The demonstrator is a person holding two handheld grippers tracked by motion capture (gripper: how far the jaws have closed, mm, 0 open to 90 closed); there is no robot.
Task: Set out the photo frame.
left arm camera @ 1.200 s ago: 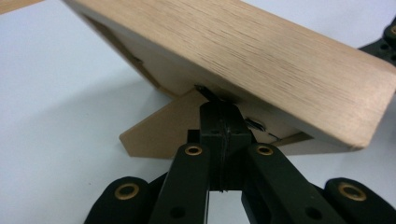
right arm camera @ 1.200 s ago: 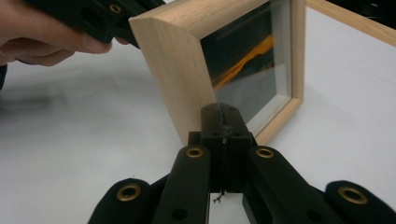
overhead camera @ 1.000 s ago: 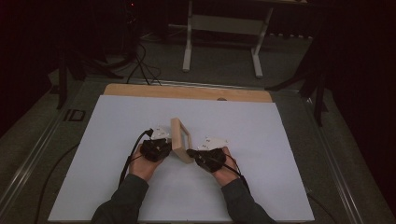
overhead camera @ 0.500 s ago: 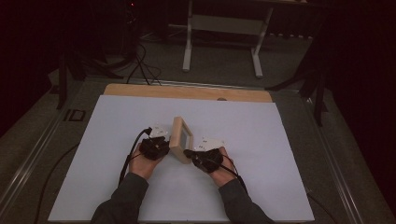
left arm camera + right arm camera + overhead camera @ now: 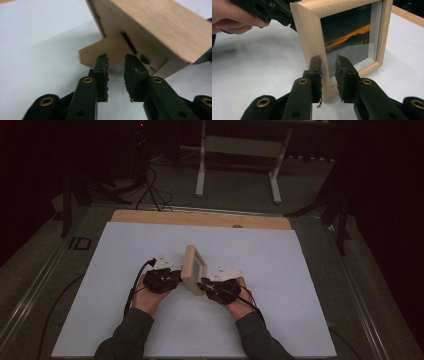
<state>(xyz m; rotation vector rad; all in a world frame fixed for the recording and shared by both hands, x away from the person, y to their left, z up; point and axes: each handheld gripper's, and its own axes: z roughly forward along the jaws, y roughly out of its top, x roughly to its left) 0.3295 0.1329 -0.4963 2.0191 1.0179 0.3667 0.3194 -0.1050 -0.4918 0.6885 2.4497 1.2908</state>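
One wooden picture frame (image 5: 194, 269), upright on the white table (image 5: 310, 285). We flank it: left gripper (image 5: 116, 66) behind, right gripper (image 5: 329, 67) in front. Both have just been opening, jaws released, nothing pinched.

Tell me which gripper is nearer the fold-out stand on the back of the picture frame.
Left. The left gripper has its open jaws either side of the stand behind the picture frame. The right gripper sits at the frame's front edge, jaws open.

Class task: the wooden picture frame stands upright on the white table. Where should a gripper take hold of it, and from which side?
Probably the picture frame is best gripped on its near upright wooden rail, coming in level from that edge, as the right gripper is lined up. The rail is narrow and flat-sided, so the jaws can straddle it front to back. Avoid the glass and the thin rear stand.
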